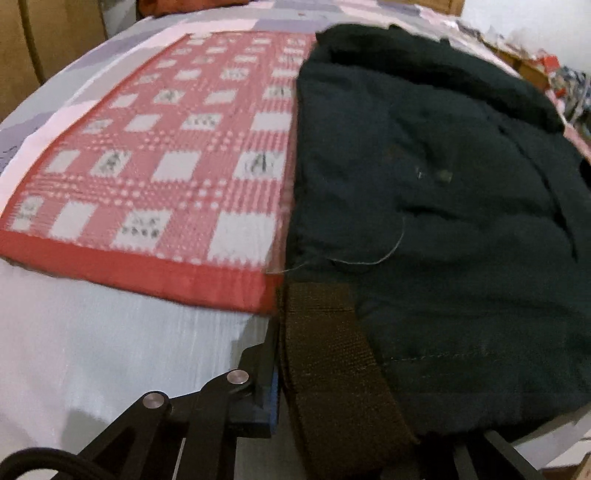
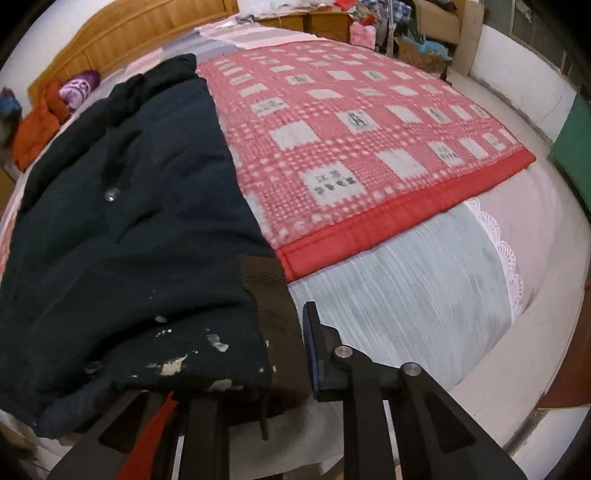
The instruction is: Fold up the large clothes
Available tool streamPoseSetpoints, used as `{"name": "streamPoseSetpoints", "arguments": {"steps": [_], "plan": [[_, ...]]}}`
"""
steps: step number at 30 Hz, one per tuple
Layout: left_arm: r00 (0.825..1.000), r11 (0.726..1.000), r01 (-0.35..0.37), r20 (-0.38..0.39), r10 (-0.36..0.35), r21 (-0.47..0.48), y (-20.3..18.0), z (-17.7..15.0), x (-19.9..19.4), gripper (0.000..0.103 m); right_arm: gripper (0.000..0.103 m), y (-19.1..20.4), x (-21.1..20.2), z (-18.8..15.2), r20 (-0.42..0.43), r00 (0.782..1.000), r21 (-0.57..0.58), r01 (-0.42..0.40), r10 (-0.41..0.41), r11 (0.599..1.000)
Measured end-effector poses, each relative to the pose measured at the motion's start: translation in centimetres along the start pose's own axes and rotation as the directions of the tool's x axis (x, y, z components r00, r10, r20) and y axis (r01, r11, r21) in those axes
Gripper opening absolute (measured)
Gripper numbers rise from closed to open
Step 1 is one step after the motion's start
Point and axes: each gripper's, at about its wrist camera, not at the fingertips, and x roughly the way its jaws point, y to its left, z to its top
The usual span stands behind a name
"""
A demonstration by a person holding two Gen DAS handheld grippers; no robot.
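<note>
A large dark navy padded jacket (image 1: 443, 192) lies folded lengthwise on the bed, with a brown ribbed hem band (image 1: 332, 369) at its near end. It fills the left of the right wrist view (image 2: 122, 229), hem band (image 2: 273, 306) near the fingers. My left gripper (image 1: 354, 398) has the hem between its fingers; only the left finger (image 1: 266, 384) shows, the other is hidden under cloth. My right gripper (image 2: 255, 362) also has the hem between its fingers; the right finger (image 2: 314, 354) stands clear beside the band and the left one is under the jacket.
A red and white checked mat (image 1: 166, 147) covers the bed (image 1: 92, 350) beside the jacket; it also shows in the right wrist view (image 2: 351, 140). Orange and purple clothes (image 2: 40, 125) lie by the wooden headboard (image 2: 140, 33). Clutter and boxes (image 2: 399, 33) stand beyond the bed.
</note>
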Motion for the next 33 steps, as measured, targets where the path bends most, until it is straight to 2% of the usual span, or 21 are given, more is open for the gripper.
{"name": "streamPoseSetpoints", "arguments": {"steps": [3,10,14,20,24,27,30,33], "plan": [[1.0,1.0,0.002,0.006,-0.002,0.008,-0.4,0.6,-1.2,0.015,0.015,-0.3,-1.5,0.6,0.021,0.999,0.003,-0.026,0.026,1.0],[1.0,0.999,0.01,0.027,-0.012,0.048,-0.9,1.9,-4.7,0.015,0.013,0.2,-6.3,1.9,0.071,0.996,-0.071,-0.053,0.058,0.996],[1.0,0.998,0.019,0.012,-0.02,0.067,-0.9,1.8,-6.6,0.015,0.012,-0.4,-9.2,2.2,0.083,0.994,-0.089,-0.07,0.077,0.994],[0.996,0.997,0.022,-0.086,-0.015,0.076,-0.4,-0.9,-9.4,0.015,0.012,-1.3,-12.8,0.1,0.009,0.997,-0.135,-0.069,0.071,0.989],[0.985,0.996,0.024,-0.17,-0.009,0.088,0.0,-2.9,-12.8,0.015,0.012,-2.6,-16.7,-2.1,-0.07,0.997,-0.147,-0.055,0.045,0.988],[0.975,0.998,0.027,-0.223,-0.014,0.056,0.7,-3.8,-15.5,0.015,0.012,-3.1,-20.4,-3.5,-0.13,0.991,-0.177,-0.036,0.013,0.984],[0.965,0.998,0.032,-0.261,-0.02,0.045,0.8,-3.6,-17.9,0.015,0.012,-3.5,-23.9,-3.4,-0.153,0.988,-0.189,-0.014,-0.015,0.982],[0.974,0.996,0.036,-0.227,-0.018,0.078,0.0,-1.1,-18.3,0.016,0.012,-2.8,-26.2,-1.0,-0.111,0.994,-0.212,-0.006,-0.017,0.977]]}}
